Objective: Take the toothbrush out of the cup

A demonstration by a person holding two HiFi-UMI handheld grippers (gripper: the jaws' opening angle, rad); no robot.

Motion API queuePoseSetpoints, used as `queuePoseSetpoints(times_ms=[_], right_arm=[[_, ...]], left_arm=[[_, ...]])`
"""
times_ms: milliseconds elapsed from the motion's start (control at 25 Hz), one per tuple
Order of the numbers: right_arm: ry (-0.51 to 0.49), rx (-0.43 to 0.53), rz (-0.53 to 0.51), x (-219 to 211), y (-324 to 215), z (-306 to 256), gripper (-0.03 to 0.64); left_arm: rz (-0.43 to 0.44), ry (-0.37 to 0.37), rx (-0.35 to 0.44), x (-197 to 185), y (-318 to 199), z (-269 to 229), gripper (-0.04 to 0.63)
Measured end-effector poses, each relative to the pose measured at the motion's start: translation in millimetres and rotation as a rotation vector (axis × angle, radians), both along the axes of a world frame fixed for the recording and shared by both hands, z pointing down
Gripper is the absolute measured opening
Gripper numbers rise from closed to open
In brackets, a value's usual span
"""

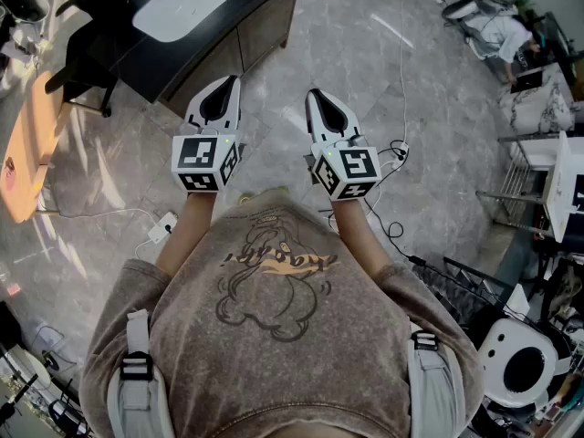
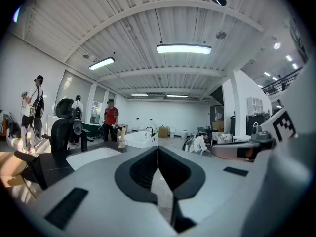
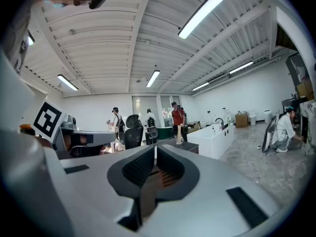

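Both tongs are closed together and empty: left gripper (image 1: 232,80), right gripper (image 1: 314,93). The cup (image 3: 178,139) stands far ahead on the dark counter (image 1: 151,57), and the toothbrush (image 3: 178,130) seems to be inside. I think it is best to walk near, open one gripper, and grip the handle high.

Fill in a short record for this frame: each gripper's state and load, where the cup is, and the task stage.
left gripper: shut, empty, held about level
right gripper: shut, empty, beside the left one
cup: far ahead, on the dark counter
toothbrush: apparently upright in the cup; too small to be sure
sink: white basin set in that counter
task stage: not begun; neither gripper is near the cup
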State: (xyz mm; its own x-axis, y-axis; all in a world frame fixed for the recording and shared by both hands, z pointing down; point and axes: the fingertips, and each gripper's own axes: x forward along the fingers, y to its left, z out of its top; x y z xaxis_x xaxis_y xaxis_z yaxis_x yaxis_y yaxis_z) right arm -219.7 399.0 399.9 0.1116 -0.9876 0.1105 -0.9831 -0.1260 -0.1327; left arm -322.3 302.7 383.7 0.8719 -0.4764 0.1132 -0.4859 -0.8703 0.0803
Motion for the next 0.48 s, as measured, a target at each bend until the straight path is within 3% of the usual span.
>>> queuePoseSetpoints(times_ms=[480], right_arm=[[-0.009, 0.027, 0.000, 14.4, -2.1, -4.9, 0.029]], left_arm=[[-0.014, -0.017, -0.027, 11.6, 2.4, 9.5, 0.017]])
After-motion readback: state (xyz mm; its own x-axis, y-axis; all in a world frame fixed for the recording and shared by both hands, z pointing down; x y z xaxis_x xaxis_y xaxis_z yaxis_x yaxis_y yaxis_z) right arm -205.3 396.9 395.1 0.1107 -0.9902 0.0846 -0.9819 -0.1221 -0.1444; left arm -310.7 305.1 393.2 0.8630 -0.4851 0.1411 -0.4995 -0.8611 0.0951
